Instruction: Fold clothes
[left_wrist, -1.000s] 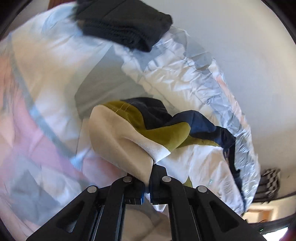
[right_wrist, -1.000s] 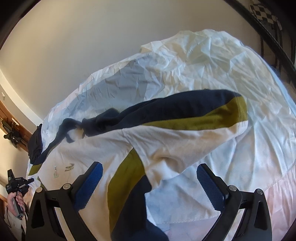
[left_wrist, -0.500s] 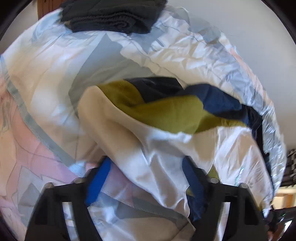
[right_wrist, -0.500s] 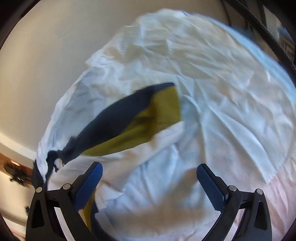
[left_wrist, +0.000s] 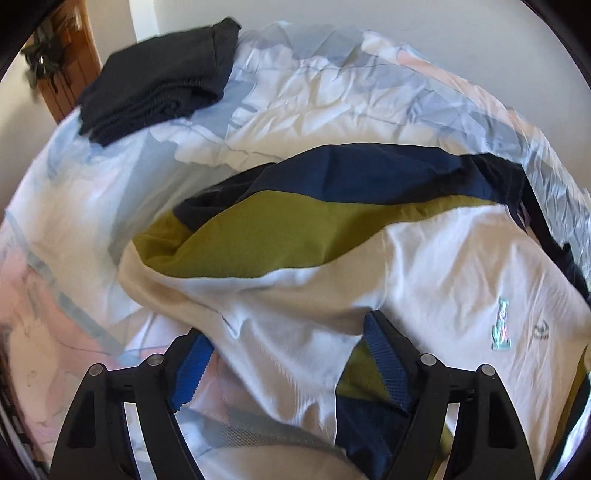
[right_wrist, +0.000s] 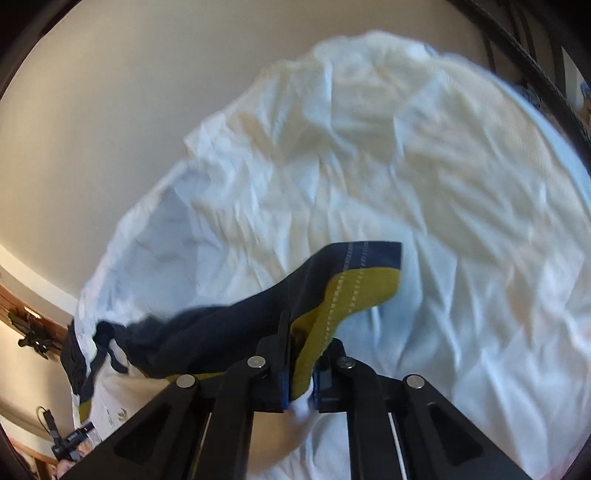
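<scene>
Right gripper grabs the shirt sleeve, left one sits wide apart over the other end

Left wrist view: the left gripper (left_wrist: 286, 363) has its jaws spread with a fold of the shirt (left_wrist: 436, 280) lying loose between them, pads not pressing it, so my guess is it's lining up a fresh grip. The shirt sprawls from about 9 o'clock to 4 o'clock over the bed (left_wrist: 332, 99), and a dark folded pile (left_wrist: 159, 79) sits at 11 o'clock, probably parked out of the way. Right wrist view: the right gripper (right_wrist: 300, 373) has just been closing and is now clamped on the sleeve (right_wrist: 354, 291), cuff poking toward 1 o'clock, likely ready to pull it flat. No containers anywhere, everything's just on the bed.
</scene>
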